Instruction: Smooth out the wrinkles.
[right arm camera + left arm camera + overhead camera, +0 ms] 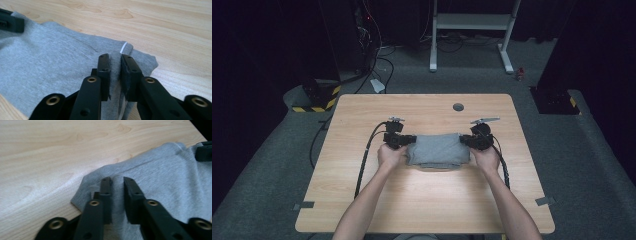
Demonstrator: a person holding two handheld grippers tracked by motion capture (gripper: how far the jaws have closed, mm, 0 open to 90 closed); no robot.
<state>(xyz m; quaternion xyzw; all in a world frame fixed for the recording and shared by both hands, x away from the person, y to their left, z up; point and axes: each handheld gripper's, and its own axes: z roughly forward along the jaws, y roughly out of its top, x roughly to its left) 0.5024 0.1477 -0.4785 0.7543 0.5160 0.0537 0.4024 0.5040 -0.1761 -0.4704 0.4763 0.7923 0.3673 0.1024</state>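
A folded grey cloth (pixel 438 150) lies in the middle of the wooden table (pixel 422 200), and the person has a gripper at each short end of it, probably so both sides can be lifted or folded evenly. The left gripper (pixel 117 182) has its jaws closed to a narrow slot with a ridge of the fabric pinched between them near the corner. The right gripper (pixel 115 60) grips a similar pleat at the opposite edge.

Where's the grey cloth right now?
In the high view the folded grey cloth lies mid-table, between the left claw and right claw, each pinching one end, just ahead of the person's hands.
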